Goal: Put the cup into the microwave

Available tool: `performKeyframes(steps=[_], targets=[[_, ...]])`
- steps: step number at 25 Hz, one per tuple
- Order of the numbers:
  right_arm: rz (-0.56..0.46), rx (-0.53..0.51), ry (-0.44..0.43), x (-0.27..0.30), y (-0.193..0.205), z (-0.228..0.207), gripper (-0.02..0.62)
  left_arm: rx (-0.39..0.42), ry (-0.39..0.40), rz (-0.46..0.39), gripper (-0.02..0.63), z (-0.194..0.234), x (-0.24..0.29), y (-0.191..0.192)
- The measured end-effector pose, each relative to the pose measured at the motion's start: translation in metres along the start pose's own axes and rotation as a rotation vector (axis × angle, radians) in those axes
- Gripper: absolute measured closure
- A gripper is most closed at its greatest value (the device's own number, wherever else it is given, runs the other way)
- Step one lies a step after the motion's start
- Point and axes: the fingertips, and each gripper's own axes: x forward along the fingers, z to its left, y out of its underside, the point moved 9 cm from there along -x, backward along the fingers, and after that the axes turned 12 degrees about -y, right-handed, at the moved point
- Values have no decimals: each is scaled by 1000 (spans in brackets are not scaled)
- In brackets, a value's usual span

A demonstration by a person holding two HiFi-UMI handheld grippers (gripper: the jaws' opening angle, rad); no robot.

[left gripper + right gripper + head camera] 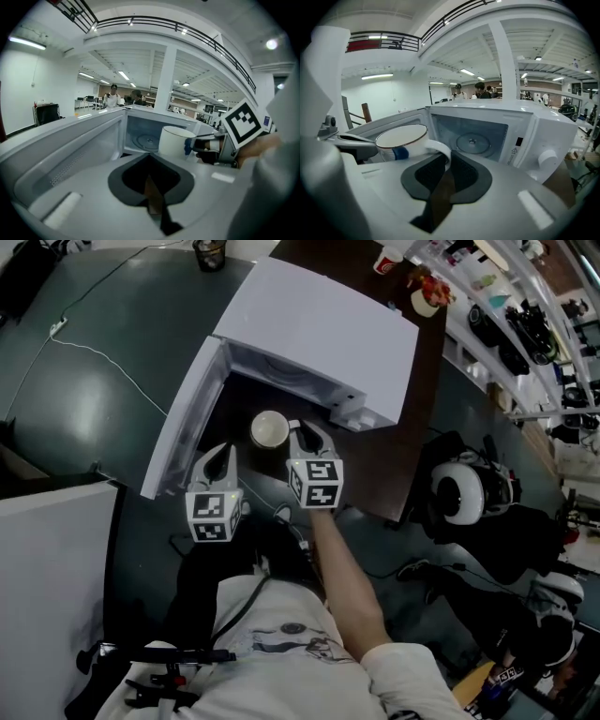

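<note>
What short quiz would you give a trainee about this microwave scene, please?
1. True or false: the door of the microwave is shut.
2. Which gripper holds the cup? A left, B right, C neither.
3. Where is the cup relative to the microwave?
Key: 1 false, it stands open. 2 B, the right gripper grips its handle. 3 Just in front of the open microwave, not yet inside.
</note>
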Motion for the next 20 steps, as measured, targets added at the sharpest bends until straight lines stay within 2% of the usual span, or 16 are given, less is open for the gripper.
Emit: performKeyframes(steps=[4,10,20], targets=[[3,-5,15,14,-7,-9,555,11,-4,0,609,1,12,-4],[23,18,59,57,2,-32,555,12,20,17,608,7,50,1],[-9,66,134,96,1,-73,554,13,43,96,609,4,87,16]])
